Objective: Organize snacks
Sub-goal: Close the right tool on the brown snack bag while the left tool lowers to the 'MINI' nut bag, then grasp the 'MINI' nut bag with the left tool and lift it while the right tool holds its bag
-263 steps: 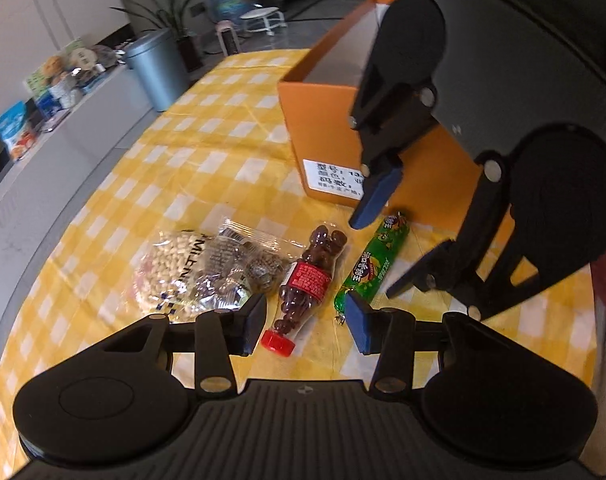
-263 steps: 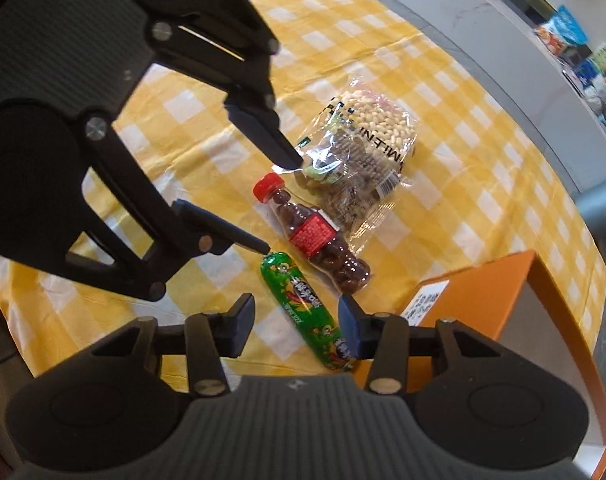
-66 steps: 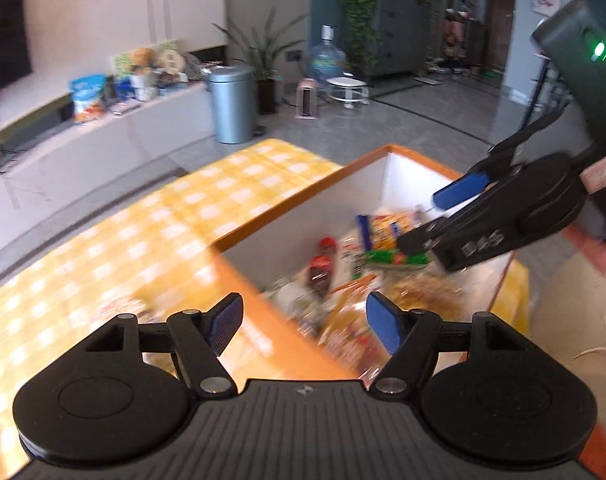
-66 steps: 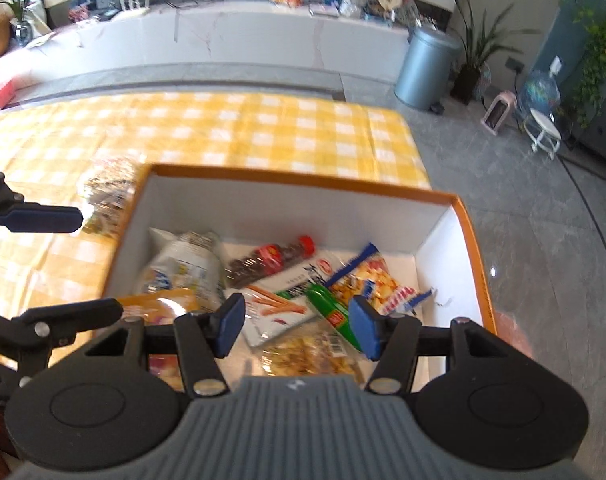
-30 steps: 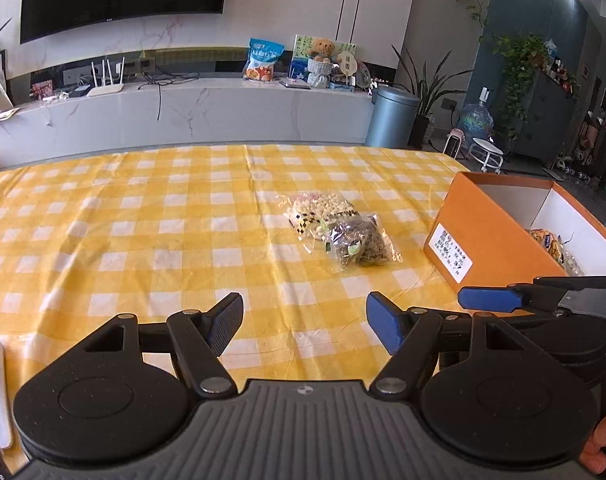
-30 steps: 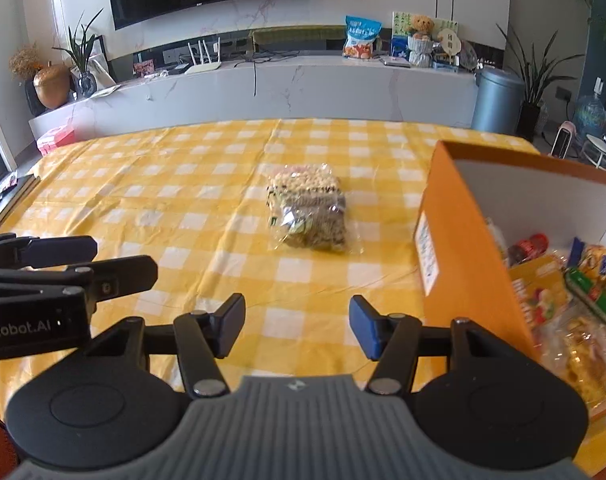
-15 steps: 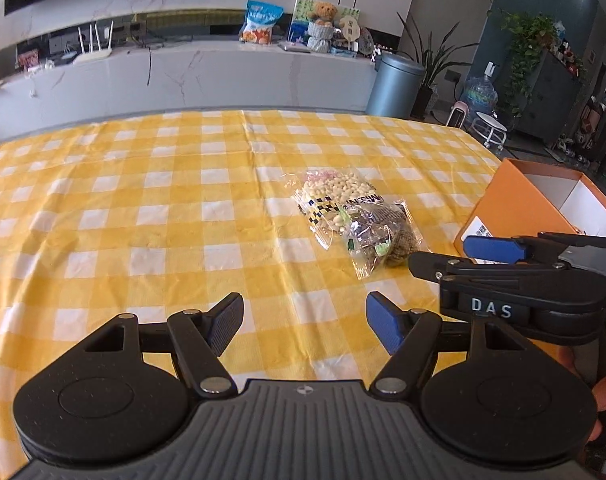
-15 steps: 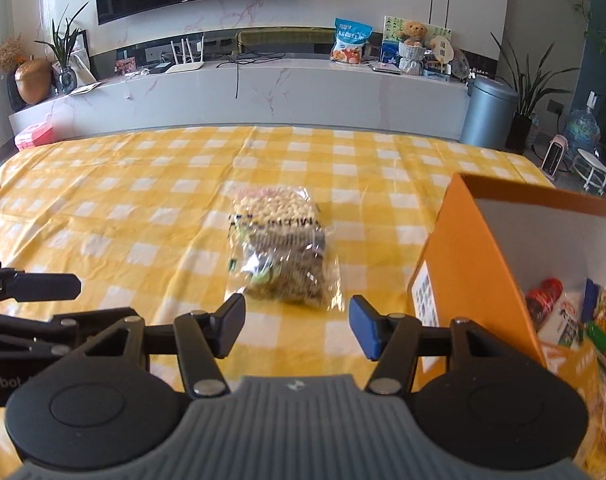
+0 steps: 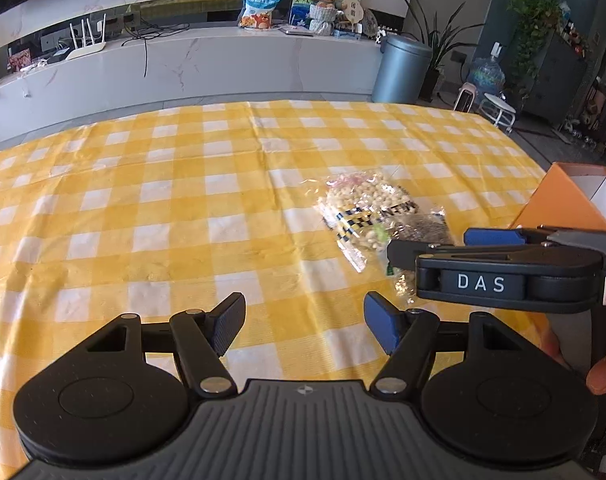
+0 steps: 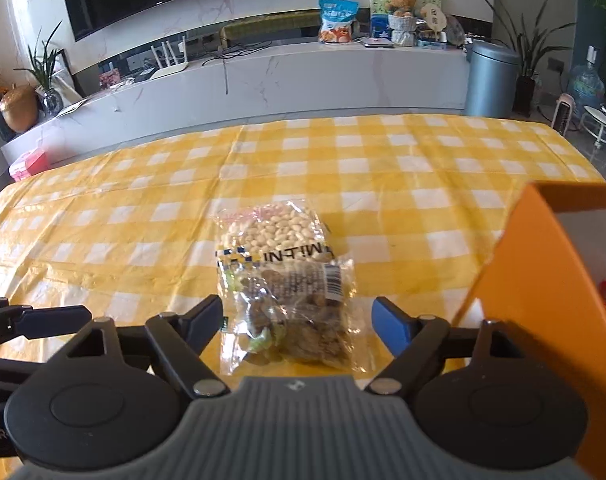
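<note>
Orange box [image 10: 519, 280] already holds snacks | clear nut bag [image 10: 287, 280] left on bench [image 10: 143, 216], between just-widened right hand-held gripper [image 10: 299, 322] jaws, ungripped | left hand-held gripper [image 9: 305, 322] open, empty

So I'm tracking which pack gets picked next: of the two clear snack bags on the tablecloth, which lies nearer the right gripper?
The dark nut-mix bag, between the open right gripper fingers; the pale peanut bag lies beyond it.

Clear glossy crinkled plastic snack bag [image 10: 287, 280] lies on a yellow-and-white checked cloth [image 10: 143, 216]; matt orange cardboard box [image 10: 531, 280] beside it; glossy white marble-look counter [image 10: 303, 68] behind
</note>
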Tool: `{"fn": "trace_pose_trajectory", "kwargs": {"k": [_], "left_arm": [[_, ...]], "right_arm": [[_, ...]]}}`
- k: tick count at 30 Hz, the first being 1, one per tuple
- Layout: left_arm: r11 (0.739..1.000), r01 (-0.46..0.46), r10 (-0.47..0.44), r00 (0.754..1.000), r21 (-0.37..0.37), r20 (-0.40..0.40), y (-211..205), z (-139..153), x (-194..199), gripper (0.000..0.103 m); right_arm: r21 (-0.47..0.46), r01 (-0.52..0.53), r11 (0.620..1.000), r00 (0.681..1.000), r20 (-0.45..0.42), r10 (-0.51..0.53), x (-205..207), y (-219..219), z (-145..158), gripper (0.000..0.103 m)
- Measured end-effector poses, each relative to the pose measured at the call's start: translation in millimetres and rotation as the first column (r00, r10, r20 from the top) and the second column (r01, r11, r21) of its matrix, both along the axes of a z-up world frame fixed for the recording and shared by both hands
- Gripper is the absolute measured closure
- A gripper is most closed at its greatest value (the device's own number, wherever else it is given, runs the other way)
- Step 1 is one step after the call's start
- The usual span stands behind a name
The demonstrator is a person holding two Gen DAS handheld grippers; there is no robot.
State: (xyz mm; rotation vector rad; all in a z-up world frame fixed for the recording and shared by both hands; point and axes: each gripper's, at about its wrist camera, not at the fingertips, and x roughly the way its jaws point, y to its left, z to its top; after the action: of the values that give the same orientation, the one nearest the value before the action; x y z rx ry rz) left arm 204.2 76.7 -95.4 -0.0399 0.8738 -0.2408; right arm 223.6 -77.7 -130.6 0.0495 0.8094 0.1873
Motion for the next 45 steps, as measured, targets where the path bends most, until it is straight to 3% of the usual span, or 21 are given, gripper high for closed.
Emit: {"fn": "trace_pose_trajectory", "kwargs": {"k": [9, 12, 15, 22, 26, 32, 35, 39, 45], "left_arm": [[1.0, 0.016, -0.015, 1.0, 0.019, -0.019, -7, -2, 4, 0.022], [1.0, 0.012, -0.011, 1.0, 0.02, -0.023, -7, -1, 4, 0.022], [1.0, 0.005, -0.005, 1.0, 0.016, -0.027, -7, -1, 5, 0.022], [1.0, 0.008, -0.008, 1.0, 0.012, -0.013, -12, 1, 1, 0.022], [1.0, -0.006, 0.006, 1.0, -0.028, 0.006, -13, 8, 8, 0.017], [0.99, -0.097, 0.097, 0.995, -0.1, -0.009, -27, 14, 34, 0.01], [0.988, -0.134, 0.131, 0.991, -0.075, -0.041, -38, 12, 48, 0.009], [0.973, -0.196, 0.186, 0.978, -0.119, -0.095, -48, 4, 63, 0.001], [0.969, -0.218, 0.206, 0.972, -0.114, -0.109, -64, -7, 78, 0.0]], "right_arm": [[-0.001, -0.019, 1.0, 1.0, -0.025, 0.019, 11, 2, -4, 0.027], [-0.011, -0.033, 0.999, 0.999, -0.018, 0.033, 10, 3, -3, 0.033], [-0.014, -0.038, 0.999, 0.999, -0.031, 0.038, 10, 3, -4, 0.045], [-0.022, -0.038, 0.999, 0.998, -0.042, 0.037, 7, -1, 0, 0.059], [-0.058, -0.022, 0.998, 0.999, 0.048, 0.025, -3, -4, 25, 0.06], [-0.061, 0.028, 0.998, 0.987, 0.161, -0.018, 4, -18, 66, 0.06], [-0.1, 0.047, 0.994, 0.984, 0.174, -0.029, 16, -23, 76, 0.059], [-0.128, 0.078, 0.989, 0.988, 0.142, -0.059, 35, -33, 80, 0.059], [-0.146, 0.091, 0.985, 0.986, 0.149, -0.07, 46, -41, 82, 0.059]]}}
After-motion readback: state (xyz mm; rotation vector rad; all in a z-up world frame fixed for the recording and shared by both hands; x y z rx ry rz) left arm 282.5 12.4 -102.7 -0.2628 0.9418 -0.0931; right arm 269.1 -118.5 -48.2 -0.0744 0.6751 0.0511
